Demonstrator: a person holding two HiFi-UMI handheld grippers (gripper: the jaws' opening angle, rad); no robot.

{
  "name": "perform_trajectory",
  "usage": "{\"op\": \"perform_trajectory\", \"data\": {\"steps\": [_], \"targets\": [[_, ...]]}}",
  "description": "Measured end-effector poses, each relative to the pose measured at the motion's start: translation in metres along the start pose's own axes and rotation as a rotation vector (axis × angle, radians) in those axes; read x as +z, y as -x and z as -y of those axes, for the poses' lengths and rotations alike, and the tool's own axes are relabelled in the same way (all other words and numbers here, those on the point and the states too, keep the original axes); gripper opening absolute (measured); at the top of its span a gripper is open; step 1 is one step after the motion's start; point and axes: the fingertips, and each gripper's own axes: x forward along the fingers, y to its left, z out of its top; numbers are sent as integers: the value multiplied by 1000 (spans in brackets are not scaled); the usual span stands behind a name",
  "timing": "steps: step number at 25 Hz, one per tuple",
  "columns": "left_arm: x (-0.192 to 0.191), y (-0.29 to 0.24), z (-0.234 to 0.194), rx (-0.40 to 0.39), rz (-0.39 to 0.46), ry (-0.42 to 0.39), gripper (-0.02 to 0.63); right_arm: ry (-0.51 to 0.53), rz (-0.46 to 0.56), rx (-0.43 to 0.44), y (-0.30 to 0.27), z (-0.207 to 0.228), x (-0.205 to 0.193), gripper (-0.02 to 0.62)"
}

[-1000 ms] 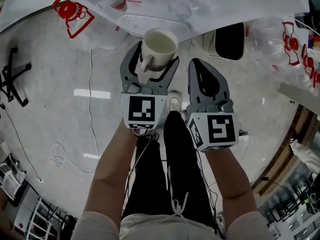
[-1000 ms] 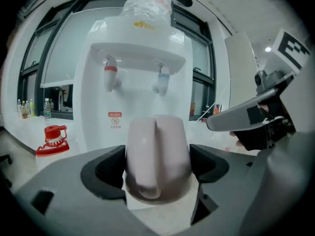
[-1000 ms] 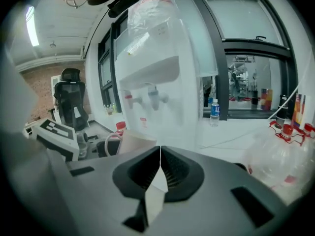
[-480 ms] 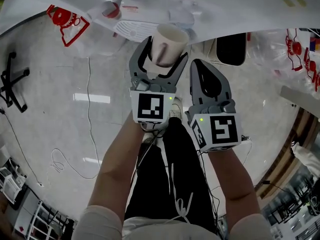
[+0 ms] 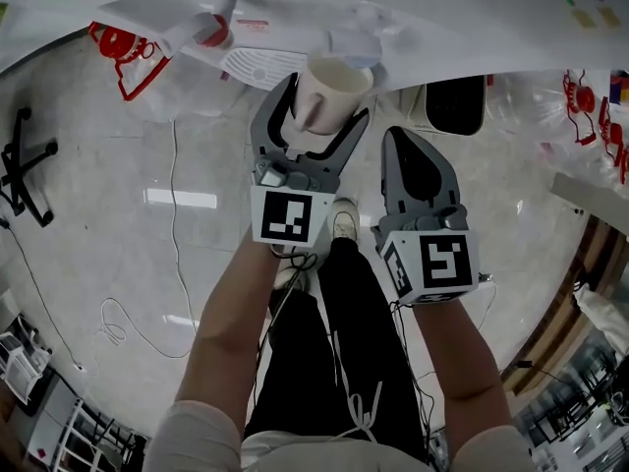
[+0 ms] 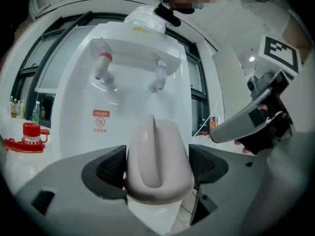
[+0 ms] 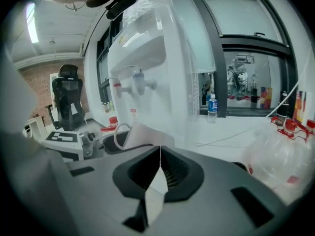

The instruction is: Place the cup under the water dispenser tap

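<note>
A pale mug-shaped cup [image 5: 329, 88] sits upright between the jaws of my left gripper [image 5: 322, 106], which is shut on its sides. In the left gripper view the cup [image 6: 157, 156] shows its handle toward the camera. It is held in front of the white water dispenser [image 6: 125, 107], lower than the red tap [image 6: 102, 65] and the second tap [image 6: 157, 75]. In the head view the cup's rim lies by the drip grille [image 5: 257, 62]. My right gripper [image 5: 403, 138] is to the right of the cup, shut with nothing in it.
Red-capped clear water jugs [image 5: 126, 42] lie left of the dispenser, and more [image 5: 580, 91] at the right. A black bin [image 5: 454, 94] stands right of the dispenser. A chair base [image 5: 25, 160] and a thin cable [image 5: 177, 165] are on the floor at left.
The left gripper has carried the cup closer to the dispenser, so the taps and grille now sit just beyond its rim. The right gripper has sunk slightly.
</note>
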Motion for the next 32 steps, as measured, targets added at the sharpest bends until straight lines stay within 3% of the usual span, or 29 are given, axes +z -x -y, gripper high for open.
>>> {"op": "perform_trajectory", "data": {"steps": [7,17,27,32], "targets": [[-13,-4,-24,35,-20,-6,411,6,0,5,-1,-2,-4,28],[-16,-14,-16,5,-15,-54,411,11,-15,-5,0,0,-8,28],[-24,-20,-11,-52,-60,-39,413,9,6,-6,9,-7,-1,28],[-13,-12,-11,-24,-28,7,482,0,11,-4,15,-12,2,28]]}}
